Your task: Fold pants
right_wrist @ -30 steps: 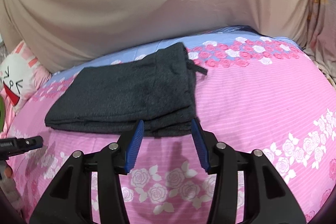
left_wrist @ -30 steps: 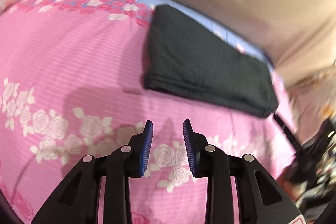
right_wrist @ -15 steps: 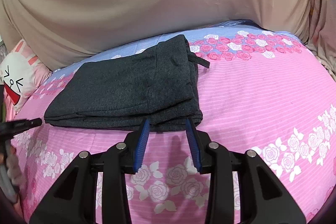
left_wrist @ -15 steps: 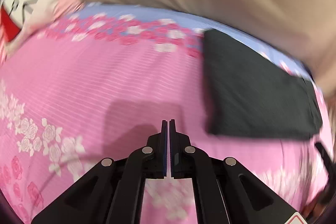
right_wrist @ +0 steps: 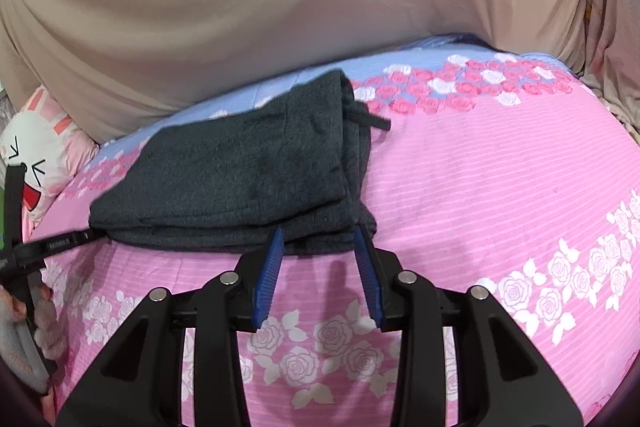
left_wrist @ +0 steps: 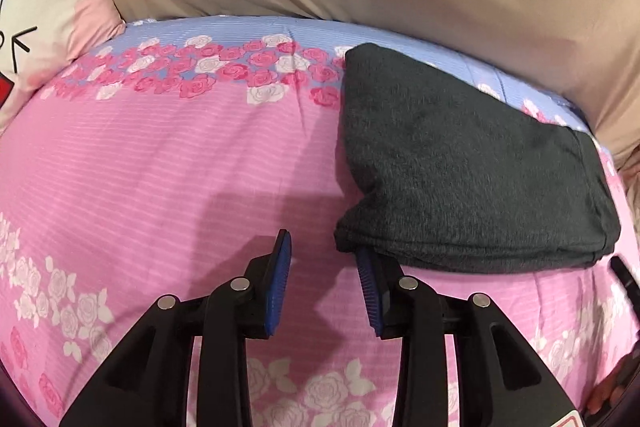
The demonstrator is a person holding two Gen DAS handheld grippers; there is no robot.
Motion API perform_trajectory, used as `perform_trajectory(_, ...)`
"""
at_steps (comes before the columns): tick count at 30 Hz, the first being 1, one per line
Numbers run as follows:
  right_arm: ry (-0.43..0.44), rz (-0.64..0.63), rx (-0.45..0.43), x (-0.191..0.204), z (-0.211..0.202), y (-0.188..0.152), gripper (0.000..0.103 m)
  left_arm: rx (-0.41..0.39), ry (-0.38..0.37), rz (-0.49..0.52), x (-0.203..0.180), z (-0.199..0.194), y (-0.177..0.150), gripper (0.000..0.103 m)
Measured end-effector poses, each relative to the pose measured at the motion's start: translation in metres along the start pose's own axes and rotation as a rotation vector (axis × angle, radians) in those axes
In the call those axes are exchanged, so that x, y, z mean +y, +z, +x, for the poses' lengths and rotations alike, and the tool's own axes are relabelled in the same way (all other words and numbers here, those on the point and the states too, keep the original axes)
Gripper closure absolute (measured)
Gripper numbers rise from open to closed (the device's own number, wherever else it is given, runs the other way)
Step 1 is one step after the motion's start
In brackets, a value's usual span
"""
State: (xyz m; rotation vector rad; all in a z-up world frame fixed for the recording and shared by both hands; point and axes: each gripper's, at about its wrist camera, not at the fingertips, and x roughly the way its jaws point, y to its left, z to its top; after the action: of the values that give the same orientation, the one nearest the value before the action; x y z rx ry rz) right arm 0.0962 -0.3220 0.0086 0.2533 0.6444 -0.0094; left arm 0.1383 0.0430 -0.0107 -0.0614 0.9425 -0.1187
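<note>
The pants (left_wrist: pixel 468 167), dark grey and folded into a flat stack, lie on the pink rose-print bedsheet (left_wrist: pixel 160 167). In the left wrist view they occupy the 2 o'clock sector; in the right wrist view they sit at 11 o'clock, with a drawstring (right_wrist: pixel 370 119) trailing from the right edge.

Left gripper (left_wrist: pixel 323 259): jaws part-open, having just been opening. Nothing is gripped. The right fingertip (left_wrist: pixel 366 267) sits under or against the near-left corner of the stack; which cannot be told. The left fingertip is over bare sheet.

Right gripper (right_wrist: pixel 319 241): jaws part-open, nothing gripped. Both blue pads (right_wrist: pixel 272 267) stand at the near edge of the stack, close to its right corner; contact cannot be confirmed.

A beige cloth (right_wrist: pixel 280 7) fills the 12 o'clock background. A cartoon-face pillow (left_wrist: pixel 44 27) lies at 10 o'clock in the left wrist view.
</note>
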Motion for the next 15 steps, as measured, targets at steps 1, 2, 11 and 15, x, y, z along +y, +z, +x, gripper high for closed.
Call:
perform_trajectory(1, -0.008, -0.03, -0.027, 0.006, -0.005, 0.003, 0.068, -0.011, 0.028, 0.024, -0.005, -0.002, -0.002, 0.07)
perform_trajectory(2, -0.019, -0.055, -0.039, 0.01, -0.006, 0.004, 0.068, -0.02, 0.048, 0.04, -0.01, -0.003, -0.003, 0.07)
perform_trajectory(11, -0.044, -0.011, 0.012, 0.01, 0.001, 0.017, 0.068, -0.027, 0.073, 0.057, -0.014, -0.003, -0.004, 0.07)
perform_trajectory(15, -0.08, -0.035, 0.028, 0.015, 0.02, 0.024, 0.068, -0.027, 0.071, 0.054, -0.013, -0.004, -0.005, 0.07)
